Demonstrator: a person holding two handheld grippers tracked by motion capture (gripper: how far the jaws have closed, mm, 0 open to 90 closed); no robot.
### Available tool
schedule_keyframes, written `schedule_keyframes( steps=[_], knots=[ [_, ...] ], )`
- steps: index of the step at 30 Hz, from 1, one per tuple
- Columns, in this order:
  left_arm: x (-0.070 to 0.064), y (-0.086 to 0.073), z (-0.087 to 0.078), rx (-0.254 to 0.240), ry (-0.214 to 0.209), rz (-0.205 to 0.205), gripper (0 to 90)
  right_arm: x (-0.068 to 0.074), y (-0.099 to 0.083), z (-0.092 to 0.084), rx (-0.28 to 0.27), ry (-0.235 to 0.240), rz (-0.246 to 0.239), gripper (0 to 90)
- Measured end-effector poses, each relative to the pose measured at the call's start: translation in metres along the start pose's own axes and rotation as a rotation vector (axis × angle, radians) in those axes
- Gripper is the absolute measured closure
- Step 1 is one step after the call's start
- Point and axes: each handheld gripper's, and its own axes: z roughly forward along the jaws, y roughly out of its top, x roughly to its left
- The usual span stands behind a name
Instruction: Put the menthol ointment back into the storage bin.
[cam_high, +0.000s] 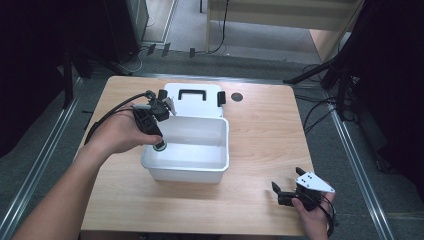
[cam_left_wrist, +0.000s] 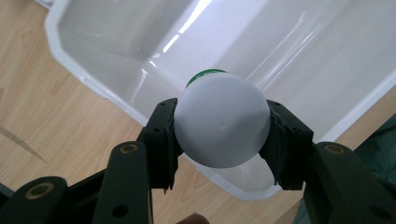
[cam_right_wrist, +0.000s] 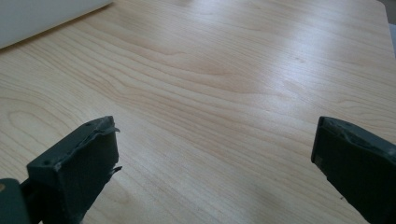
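Below, left gripper (cam_left_wrist: 222, 140) fingers (cam_left_wrist: 161, 140) clamped on white-bottomed bottle (cam_left_wrist: 222, 123) over white bin (cam_left_wrist: 93, 32) — right gripper (cam_right_wrist: 215, 154) fingers spread wide, holding nothing.

Wood table (cam_high: 250, 140) w/ white bin (cam_high: 200, 172), lid (cam_high: 192, 102)

I see even overhead light on the worktop (cam_high: 260, 130), with dark surroundings at both sides. Glare streaks the white bin (cam_left_wrist: 280, 56); the near jaws in my right gripper view look soft, slightly blurred.
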Motion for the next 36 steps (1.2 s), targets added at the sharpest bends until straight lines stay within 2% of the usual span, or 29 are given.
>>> schedule_keyframes(
  steps=[4, 14, 22, 25, 32, 36],
  knots=[
    [-0.002, 0.001, 0.009, -0.011, -0.01, 0.0, 51.3, 0.0, 0.0, 0.0, 0.001, 0.001, -0.001, 0.9],
    [-0.001, 0.003, 0.032, 0.03, -0.016, 0.026, 51.2, 0.001, 0.0, 0.001, 0.006, 0.001, -0.006, 0.9],
    [0.0, 0.003, 0.048, 0.03, -0.024, 0.013, 51.2, 0.001, 0.0, 0.001, 0.009, 0.004, -0.014, 0.9],
    [0.0, 0.005, 0.053, 0.038, -0.026, 0.022, 51.2, 0.001, 0.0, 0.001, 0.01, 0.006, -0.018, 0.9],
    [0.0, 0.007, 0.065, 0.042, -0.035, 0.028, 51.2, 0.002, 0.001, 0.001, 0.013, 0.006, -0.019, 0.9],
    [-0.001, 0.008, 0.07, 0.021, -0.034, 0.019, 51.2, 0.002, 0.0, 0.001, 0.013, 0.008, -0.018, 0.9]
  ],
)
